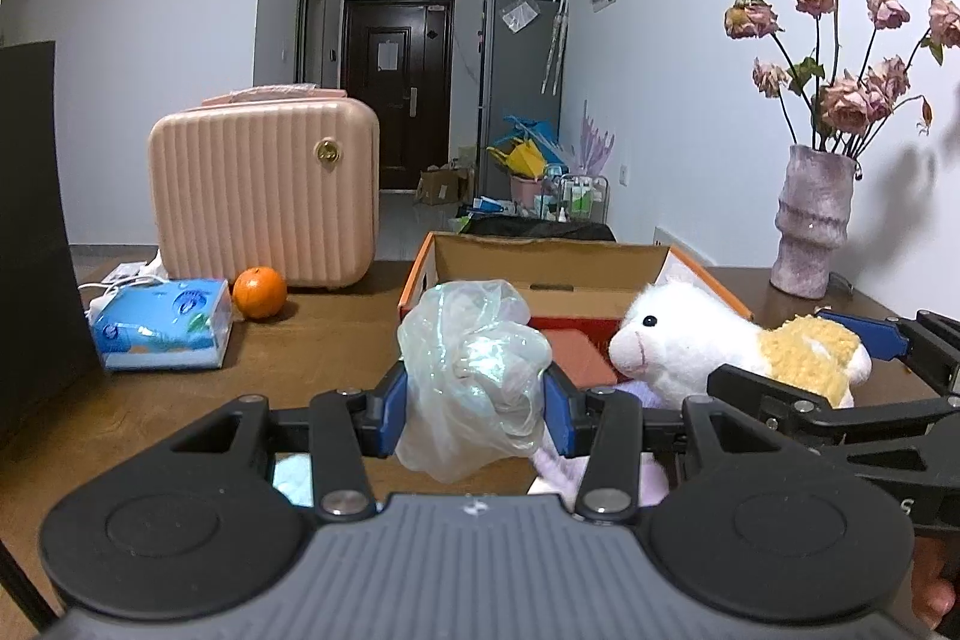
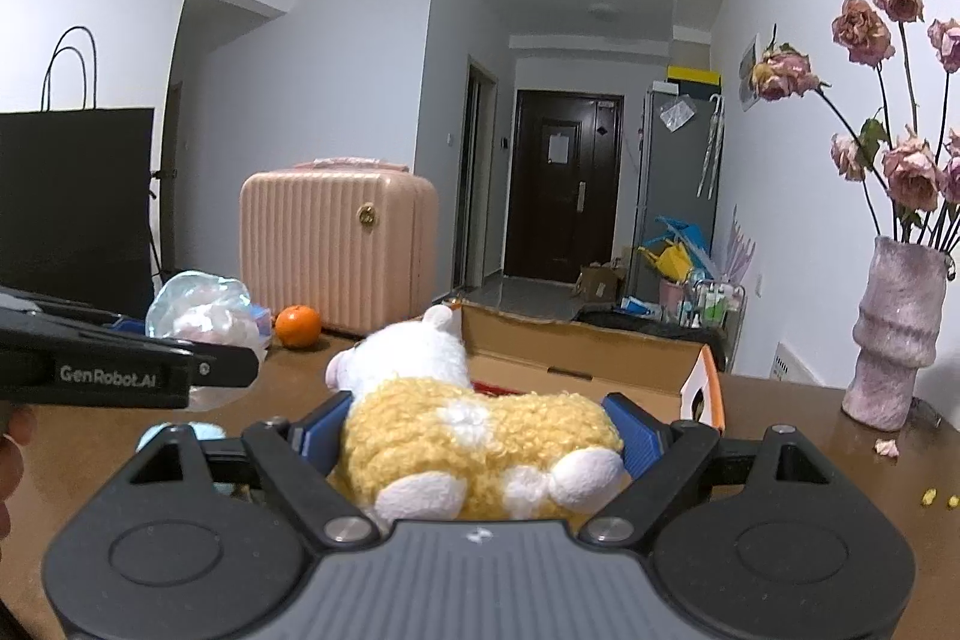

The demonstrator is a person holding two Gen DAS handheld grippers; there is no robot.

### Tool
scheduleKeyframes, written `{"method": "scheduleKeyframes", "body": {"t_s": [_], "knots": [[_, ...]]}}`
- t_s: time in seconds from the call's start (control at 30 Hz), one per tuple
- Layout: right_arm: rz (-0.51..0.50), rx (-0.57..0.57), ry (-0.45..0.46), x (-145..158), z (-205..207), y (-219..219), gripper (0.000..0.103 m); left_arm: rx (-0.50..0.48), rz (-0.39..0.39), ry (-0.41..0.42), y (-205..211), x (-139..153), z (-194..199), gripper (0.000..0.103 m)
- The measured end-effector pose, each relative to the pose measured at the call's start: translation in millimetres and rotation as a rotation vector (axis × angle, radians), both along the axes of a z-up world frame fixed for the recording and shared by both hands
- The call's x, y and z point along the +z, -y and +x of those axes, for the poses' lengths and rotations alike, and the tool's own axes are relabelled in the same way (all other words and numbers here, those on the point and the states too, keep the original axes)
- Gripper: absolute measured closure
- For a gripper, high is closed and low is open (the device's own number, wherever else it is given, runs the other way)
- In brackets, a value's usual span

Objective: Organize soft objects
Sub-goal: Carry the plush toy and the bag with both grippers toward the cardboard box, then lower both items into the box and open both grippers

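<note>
On a brown bench [image 1: 312,340], an open cardboard box [image 1: 540,262] is seen just ahead of both tools, its long side running across the view. The plush toy [image 2: 474,436], yellow-bodied and white-headed, is clamped in the right hand-held gripper [image 2: 474,436] with its head pointed toward the box, which lies nearer this hand. A crumpled plastic bag [image 1: 474,388] is pinched between the blue pads of the left hand-held gripper [image 1: 474,409], held level, short of the box's near left corner. Both loads are judged ready for dropping inside.
</note>
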State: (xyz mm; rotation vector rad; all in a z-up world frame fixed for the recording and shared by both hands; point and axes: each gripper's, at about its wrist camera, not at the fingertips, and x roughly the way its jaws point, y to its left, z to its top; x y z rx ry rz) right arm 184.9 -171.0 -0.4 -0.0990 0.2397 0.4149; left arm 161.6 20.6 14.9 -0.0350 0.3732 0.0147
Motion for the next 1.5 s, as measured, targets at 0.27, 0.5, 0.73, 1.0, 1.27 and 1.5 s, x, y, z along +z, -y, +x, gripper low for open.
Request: {"method": "scheduleKeyframes", "body": {"t_s": [0.27, 0.5, 0.73, 1.0, 1.27, 1.5], "knots": [[0.014, -0.019, 0.026, 8.5, 18.2, 7.8, 0.016, 0.007, -0.002, 0.019, 12.4, 11.5, 23.5, 0.057], [0.030, -0.039, 0.046, 16.9, 39.0, 13.9, 0.016, 0.022, -0.018, 0.028, 17.5, 17.8, 45.7, 0.057], [0.054, -0.063, 0.053, 22.9, 62.1, 20.7, 0.016, 0.040, -0.038, 0.033, 20.9, 21.8, 71.7, 0.057], [0.075, -0.078, 0.051, 26.6, 89.4, 24.3, 0.016, 0.056, -0.057, 0.047, 24.3, 26.3, 102.1, 0.057], [0.076, -0.093, 0.036, 29.3, 126.4, 27.4, 0.016, 0.066, -0.066, 0.045, 29.2, 25.7, 136.8, 0.057], [0.079, -0.112, 0.012, 30.5, 159.2, 30.4, 0.016, 0.074, -0.069, 0.036, 30.5, 23.0, 166.2, 0.057]]}}
